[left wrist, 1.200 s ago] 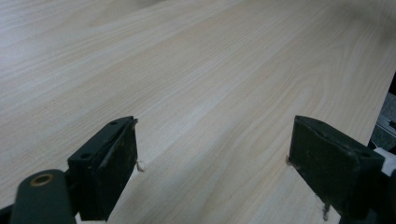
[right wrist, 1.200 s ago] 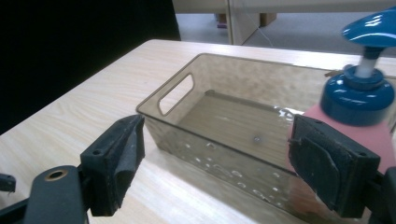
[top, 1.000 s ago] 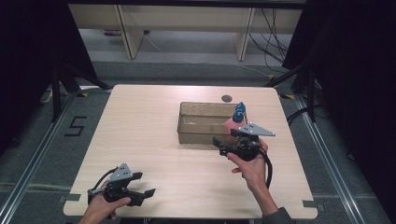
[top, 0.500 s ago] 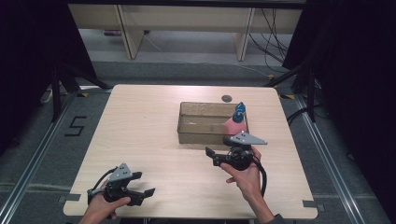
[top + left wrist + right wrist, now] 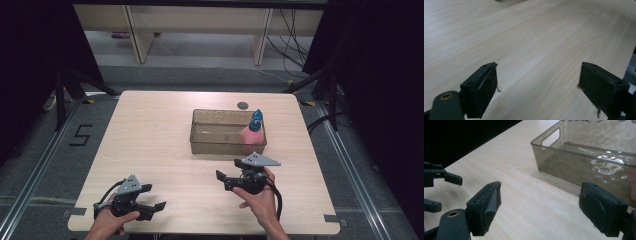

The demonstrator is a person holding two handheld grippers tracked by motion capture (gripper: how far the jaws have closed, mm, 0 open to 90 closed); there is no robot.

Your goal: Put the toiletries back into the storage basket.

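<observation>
Standing by the right tool (image 5: 222, 179): bin (image 5: 216, 143) holding pink bottle (image 5: 251, 134).

Pink bottle (image 5: 250, 135) upright in bin (image 5: 215, 145), R end; R gripper (image 5: 223, 179) just below bin.

I am watching from a high view looking forward and down over the whole table (image 5: 150, 130). My left gripper view is skimming low over bare wood. My right gripper view is facing the clear bin (image 5: 584, 160) from close by, sharing it and the left gripper (image 5: 439, 187) with the high view.
</observation>
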